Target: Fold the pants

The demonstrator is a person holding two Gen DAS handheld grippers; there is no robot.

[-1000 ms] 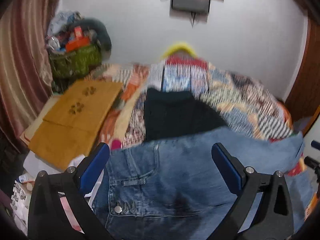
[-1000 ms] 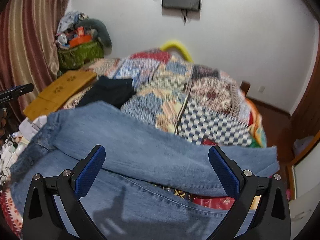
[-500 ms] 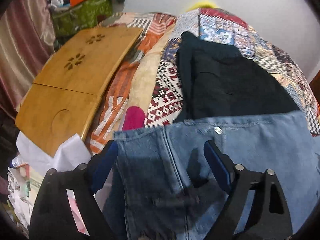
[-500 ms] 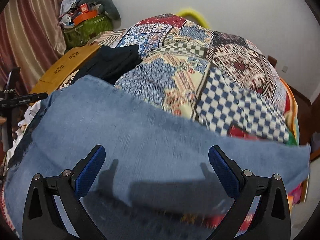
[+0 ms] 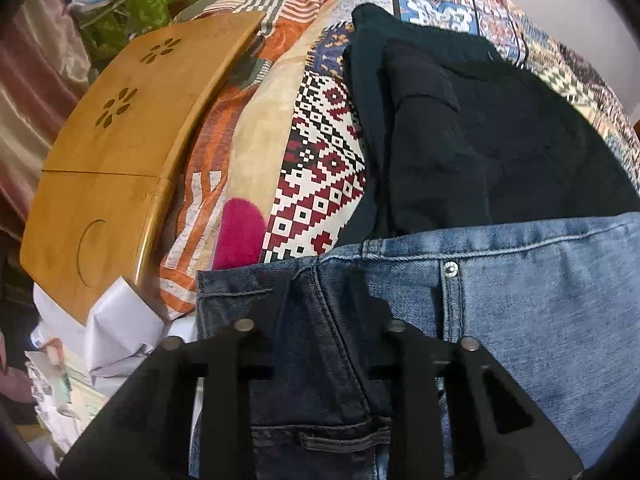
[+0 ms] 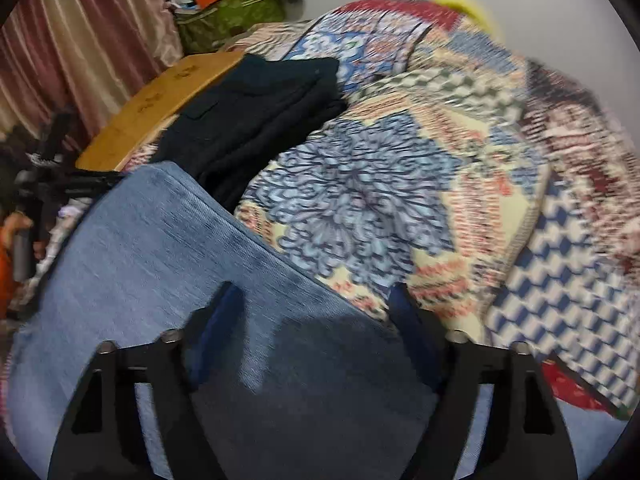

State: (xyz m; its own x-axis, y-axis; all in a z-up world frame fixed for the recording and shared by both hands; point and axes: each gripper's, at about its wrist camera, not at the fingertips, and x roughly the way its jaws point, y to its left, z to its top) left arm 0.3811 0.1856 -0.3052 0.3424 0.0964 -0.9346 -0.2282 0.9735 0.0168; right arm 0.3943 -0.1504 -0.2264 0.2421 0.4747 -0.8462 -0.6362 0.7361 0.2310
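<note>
Blue jeans [image 5: 540, 300] lie across a patchwork quilt [image 5: 320, 160], waistband with its metal button facing me. My left gripper [image 5: 328, 304] points steeply down at the waistband's left corner; its jaws are closing, and a raised fold of dark denim fills the gap, with the pads pressing on it. In the right wrist view a jeans leg [image 6: 160, 248] runs diagonally over the bed. My right gripper [image 6: 316, 312] straddles its edge, jaws closing, blue pads still apart from the cloth between them.
A folded black garment [image 5: 480, 140] [image 6: 260, 108] lies just beyond the jeans. A wooden lap tray [image 5: 112, 152] sits at the bed's left edge, with white paper [image 5: 120, 320] below it. A green bag [image 6: 228, 16] and a curtain [image 6: 80, 40] stand at the back left.
Both grippers dropped toward the bed and tilted downward. The left jaws narrowed from wide open onto the waistband fold. The right jaws came partly together over the jeans leg.
</note>
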